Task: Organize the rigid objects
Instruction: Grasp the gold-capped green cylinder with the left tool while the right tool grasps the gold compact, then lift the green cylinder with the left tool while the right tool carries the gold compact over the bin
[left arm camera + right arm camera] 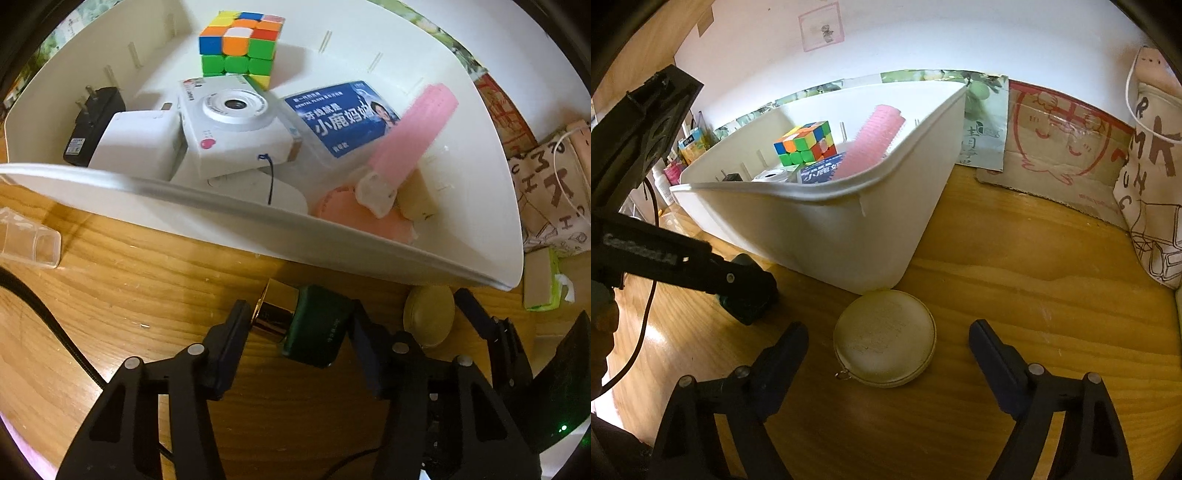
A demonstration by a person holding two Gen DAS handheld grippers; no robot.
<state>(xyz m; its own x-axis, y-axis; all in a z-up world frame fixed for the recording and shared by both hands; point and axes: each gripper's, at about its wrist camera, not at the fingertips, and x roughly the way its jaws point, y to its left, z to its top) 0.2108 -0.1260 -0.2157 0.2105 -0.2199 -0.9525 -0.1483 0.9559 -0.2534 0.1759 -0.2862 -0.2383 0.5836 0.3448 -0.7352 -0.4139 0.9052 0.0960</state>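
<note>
A white bin [480, 206] [849, 236] on the wooden table holds a Rubik's cube [242, 46] [805, 142], a white camera [236, 125], a black plug [92, 122], a blue box [343, 114] and a pink roller [410, 136] [875, 140]. My left gripper [299, 325] is shut on a dark green bottle with a gold cap [317, 325], in front of the bin. My right gripper [888, 339] is open around a cream round zip case [884, 338] that lies on the table; the case also shows in the left wrist view [428, 314].
A clear plastic cup [29, 236] lies at the left on the table. A printed tote bag [1152, 192] and a cardboard sheet [1063, 147] stand at the right against the wall. A black cable [48, 321] crosses the table at the left.
</note>
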